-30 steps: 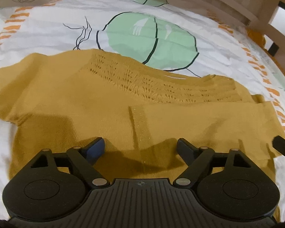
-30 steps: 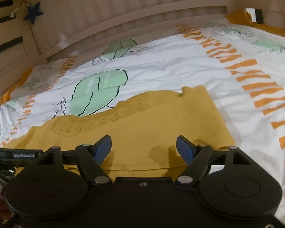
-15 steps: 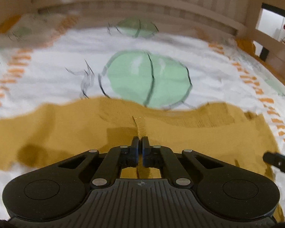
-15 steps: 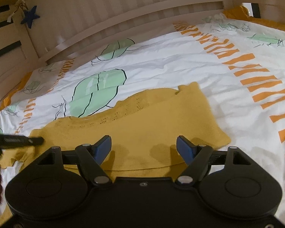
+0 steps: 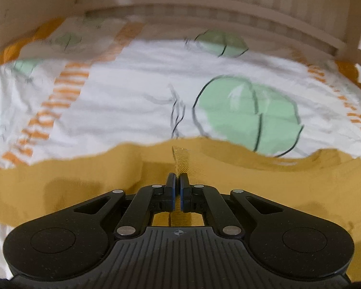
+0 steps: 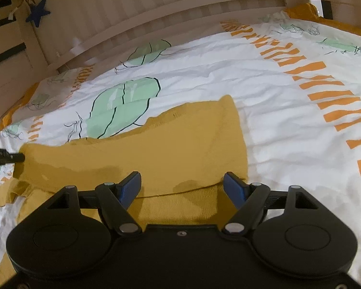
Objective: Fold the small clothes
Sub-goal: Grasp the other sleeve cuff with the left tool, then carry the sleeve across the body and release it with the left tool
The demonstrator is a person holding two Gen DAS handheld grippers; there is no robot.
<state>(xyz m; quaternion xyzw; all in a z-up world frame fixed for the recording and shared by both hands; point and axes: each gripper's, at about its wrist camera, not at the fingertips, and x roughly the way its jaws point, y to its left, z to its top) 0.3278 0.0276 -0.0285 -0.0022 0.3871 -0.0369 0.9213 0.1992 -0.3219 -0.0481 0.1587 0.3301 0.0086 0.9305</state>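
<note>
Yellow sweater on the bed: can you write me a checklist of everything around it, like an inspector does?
Surface: bed cover, white with green shapes and orange stripes, wrinkled.
Job's things: yellow sweater, partly folded, flat on the cover.
Clutter: nothing seen.
Grippers: left gripper shut, pinching a ridge of sweater fabric; right gripper open above the sweater's near edge, holding nothing.
Cables: nothing seen.
Surroundings: slatted wooden bed frame behind; blue star hanging on it.
</note>
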